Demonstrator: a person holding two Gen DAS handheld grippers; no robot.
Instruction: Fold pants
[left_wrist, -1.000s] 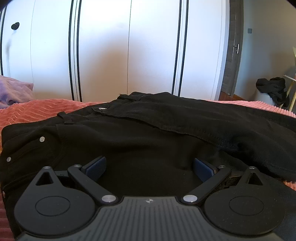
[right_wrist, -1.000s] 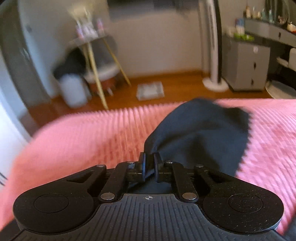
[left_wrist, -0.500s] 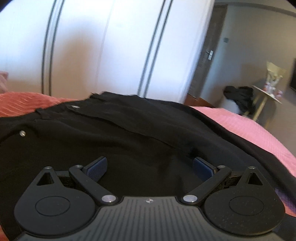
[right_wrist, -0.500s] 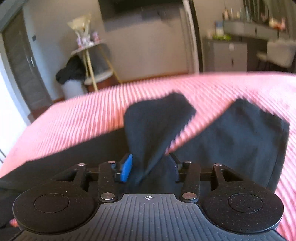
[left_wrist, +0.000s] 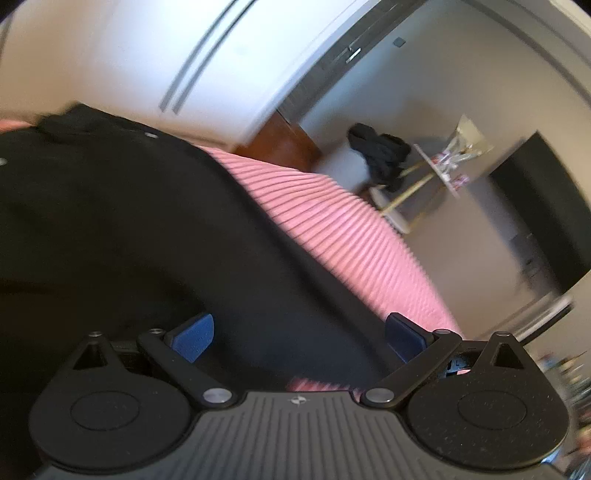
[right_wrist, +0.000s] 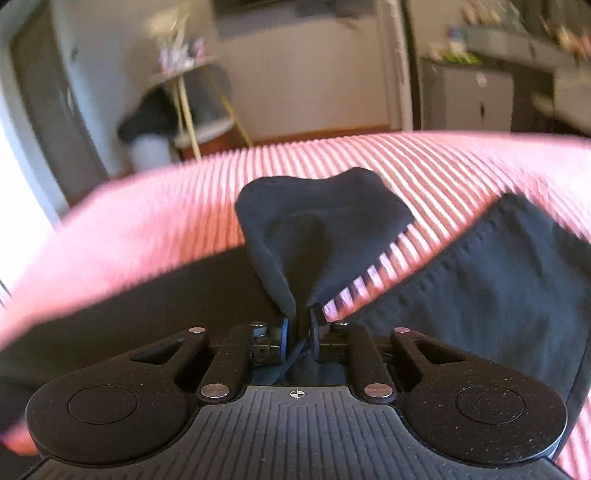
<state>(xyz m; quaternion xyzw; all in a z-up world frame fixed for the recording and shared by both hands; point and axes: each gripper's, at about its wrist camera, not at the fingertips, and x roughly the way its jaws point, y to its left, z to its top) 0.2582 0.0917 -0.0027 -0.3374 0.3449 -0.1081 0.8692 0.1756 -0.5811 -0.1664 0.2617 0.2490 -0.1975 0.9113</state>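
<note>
Black pants (right_wrist: 325, 236) leg pinched in right claw (right_wrist: 300, 334) | left claw (left_wrist: 299, 336) spread

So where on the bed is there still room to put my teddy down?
The pink bedspread is bare beyond the black pants, toward the far edge by the side table. A narrow strip between the lifted leg end and the flat leg is tight. The pants cover the near side.

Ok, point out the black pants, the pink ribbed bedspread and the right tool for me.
Black pants (right_wrist: 317, 229), right wrist view, on the bunched leg end rising from the tool.
Pink ribbed bedspread (left_wrist: 343, 229), left wrist view, on bare ribbing beside the pants.
Right tool (right_wrist: 300, 326), right wrist view, between its fingertips, shut on the pants.
</note>
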